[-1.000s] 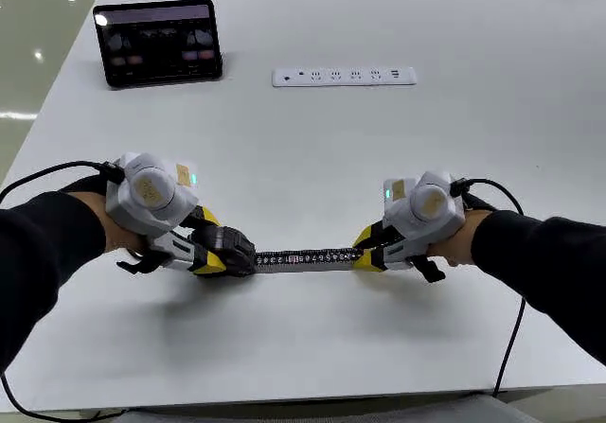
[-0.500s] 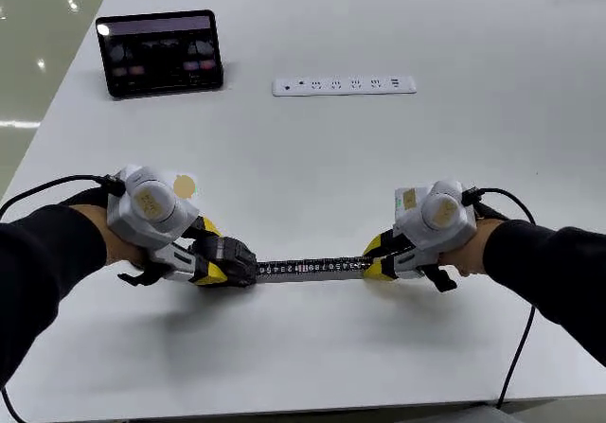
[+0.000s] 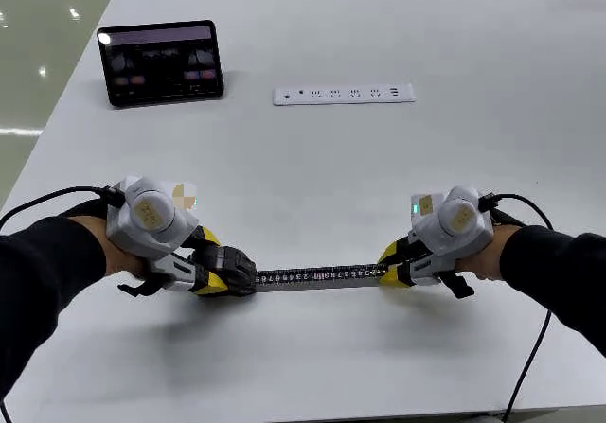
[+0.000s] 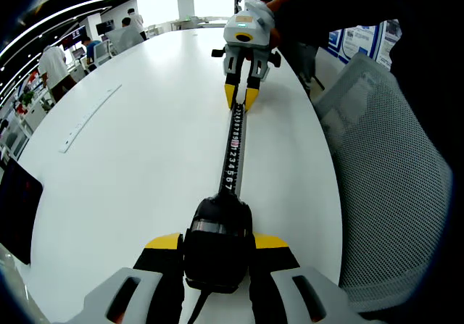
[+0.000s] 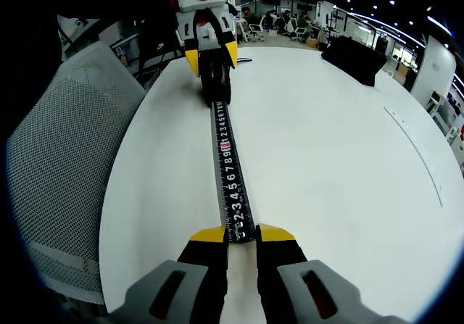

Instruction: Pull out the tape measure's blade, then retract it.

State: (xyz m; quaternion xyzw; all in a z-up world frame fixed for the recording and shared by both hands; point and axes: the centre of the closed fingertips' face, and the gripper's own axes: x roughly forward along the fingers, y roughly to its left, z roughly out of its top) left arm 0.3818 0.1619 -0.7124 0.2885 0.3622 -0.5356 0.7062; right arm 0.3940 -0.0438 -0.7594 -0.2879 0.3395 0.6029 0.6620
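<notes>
Left tongs [image 4: 217, 243] clamp the tape measure [image 3: 232, 264]; right tongs [image 5: 243, 234] pinch its blade [image 5: 230, 172], drawn partly out across the worktop [image 3: 331, 158]; retraction seemingly remains.

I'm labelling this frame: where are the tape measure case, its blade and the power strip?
tape measure case [image 4: 217, 241], left gripper view, top of housing.
blade [image 3: 322, 275], head view, mid-span.
power strip [image 3: 344, 94], head view, centre.

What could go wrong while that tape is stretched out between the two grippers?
The right gripper pinches the blade only at its tip; if it slips, the blade would likely snap back toward the case. The left gripper clamps the rounded case, which might twist or pop loose under the pull.
</notes>
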